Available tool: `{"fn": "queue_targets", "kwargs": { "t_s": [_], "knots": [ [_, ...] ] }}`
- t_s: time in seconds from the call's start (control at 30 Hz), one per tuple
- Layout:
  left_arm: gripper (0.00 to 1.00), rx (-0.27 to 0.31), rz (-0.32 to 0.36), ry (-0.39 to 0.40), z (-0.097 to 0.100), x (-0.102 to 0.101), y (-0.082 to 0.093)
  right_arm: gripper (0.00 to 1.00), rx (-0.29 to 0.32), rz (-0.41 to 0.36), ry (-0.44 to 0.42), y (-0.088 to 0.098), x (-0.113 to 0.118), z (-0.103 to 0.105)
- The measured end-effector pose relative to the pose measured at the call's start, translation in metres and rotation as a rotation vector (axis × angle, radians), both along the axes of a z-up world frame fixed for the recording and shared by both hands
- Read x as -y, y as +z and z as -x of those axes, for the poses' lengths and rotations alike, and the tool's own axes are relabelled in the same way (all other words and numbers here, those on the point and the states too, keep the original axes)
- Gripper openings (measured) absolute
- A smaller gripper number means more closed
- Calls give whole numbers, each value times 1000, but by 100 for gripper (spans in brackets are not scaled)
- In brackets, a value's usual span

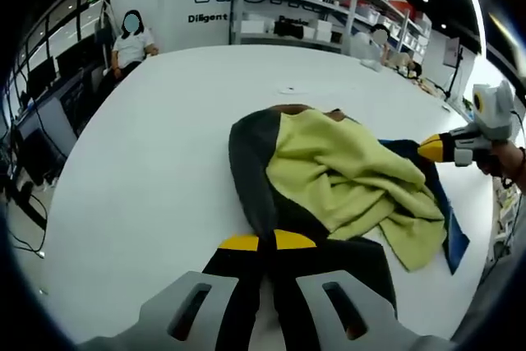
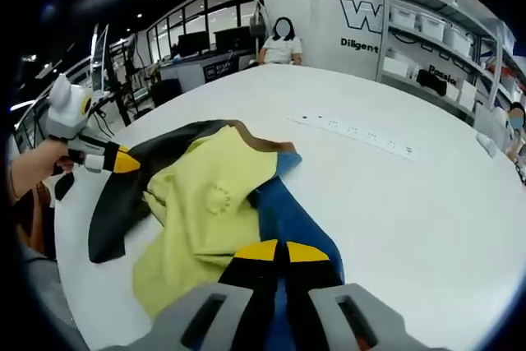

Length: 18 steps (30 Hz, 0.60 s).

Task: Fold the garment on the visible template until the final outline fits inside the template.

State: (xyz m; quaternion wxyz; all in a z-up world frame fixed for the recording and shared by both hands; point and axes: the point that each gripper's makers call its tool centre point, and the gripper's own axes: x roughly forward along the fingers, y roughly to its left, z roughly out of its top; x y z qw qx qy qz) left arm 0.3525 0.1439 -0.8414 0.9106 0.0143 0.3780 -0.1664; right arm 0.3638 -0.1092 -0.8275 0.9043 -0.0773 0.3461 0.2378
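**Both ends pinched, now it's about keeping the fold even**

The rumpled yellow-green, dark grey and blue fabric garment (image 1: pixel 345 178) is lying in a heap near the middle of the big white round table (image 1: pixel 164 162). I honestly can't make out a template outline under it.

The left gripper (image 1: pixel 266 241) has its yellow-tipped jaws pressed together on the dark grey edge. The right gripper (image 2: pixel 283 251) is doing the same on the blue part, jaws closed on the cloth.

My guess is this is a lift-and-carry fold with both ends held. To do it well, I'd raise both grippers at the same height and pace so the yellow layer doesn't slide off to one side. Pull gently outward first to take out the bunching, then lay it flat. The risk is dragging the whole pile across the table instead of folding it.
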Motion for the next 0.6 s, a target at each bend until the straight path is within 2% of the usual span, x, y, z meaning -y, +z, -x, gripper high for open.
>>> {"fn": "queue_targets", "kwargs": {
  "t_s": [0.1, 0.13, 0.3, 0.43, 0.6],
  "knots": [
    [1, -12, -21, 11, -1, -11, -3, 0, -4, 10, -25, 0, 13, -9],
    [1, -30, -38, 22, -1, -19, -6, 0, -12, 19, -60, 1, 29, -20],
    [1, -52, -59, 36, -5, -29, -10, 0, -26, 42, -102, -2, 56, -37],
    [1, -60, -113, 32, -7, -38, -12, 0, -35, 60, -130, -5, 75, -46],
    [1, -67, -142, 30, -13, -47, -15, 0, -55, 86, -148, -11, 91, -51]
  ]
}}
